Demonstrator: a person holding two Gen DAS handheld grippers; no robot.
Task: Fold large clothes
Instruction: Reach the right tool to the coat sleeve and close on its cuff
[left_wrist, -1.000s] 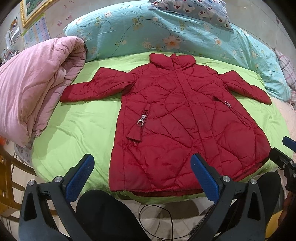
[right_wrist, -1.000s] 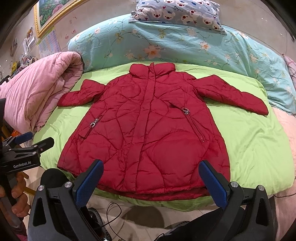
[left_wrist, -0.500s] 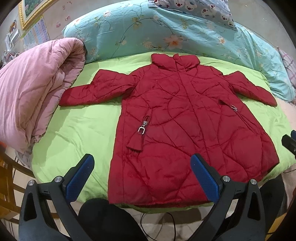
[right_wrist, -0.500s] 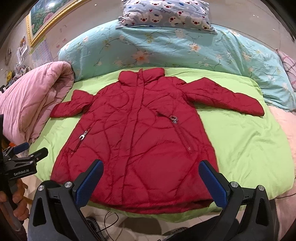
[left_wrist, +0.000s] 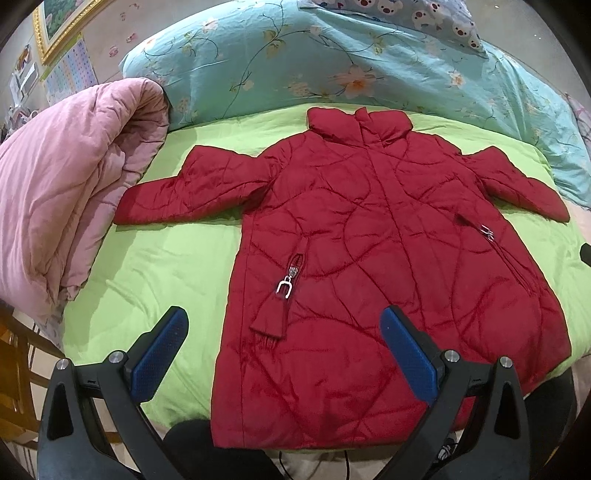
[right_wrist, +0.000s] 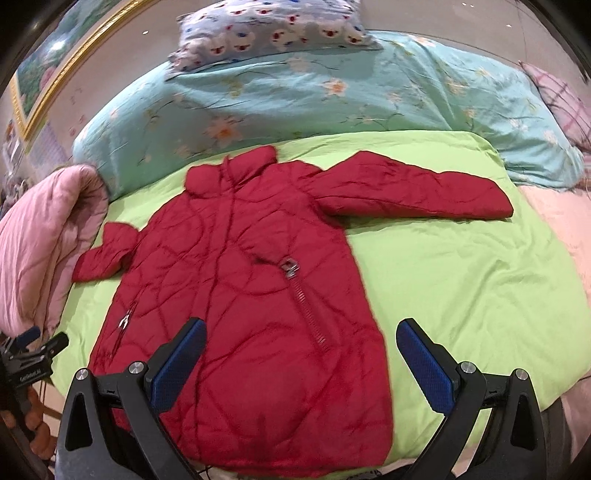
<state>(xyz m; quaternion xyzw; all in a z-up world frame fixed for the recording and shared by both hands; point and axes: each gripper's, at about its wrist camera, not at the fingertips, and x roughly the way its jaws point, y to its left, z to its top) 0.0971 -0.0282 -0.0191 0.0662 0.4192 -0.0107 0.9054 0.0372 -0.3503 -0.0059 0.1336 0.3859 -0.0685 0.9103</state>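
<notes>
The left gripper (left_wrist: 282, 354), a black two-finger tool with blue rubber pads, hangs with its jaws spread wide and empty over the near left corner of a red quilted puffer coat (left_wrist: 369, 266). The right gripper (right_wrist: 304, 362) is the same kind of tool, equally wide open and holding nothing, above the coat's near right hem. The coat lies flat and face up on a lime green bedsheet (left_wrist: 155, 266) — hem toward the grippers, collar at the far end, so its long axis runs straight away from them. Both sleeves stretch out sideways: the left sleeve (left_wrist: 192, 192) points toward a rolled pink quilt (left_wrist: 62, 192), and the right sleeve (right_wrist: 413, 192) reaches across open sheet. Each gripper sits nearer its own side's sleeve. No fold shows yet; a first fold likely means reaching forward past the hem to a sleeve. Beyond the collar lies a turquoise floral duvet (right_wrist: 332, 99).
</notes>
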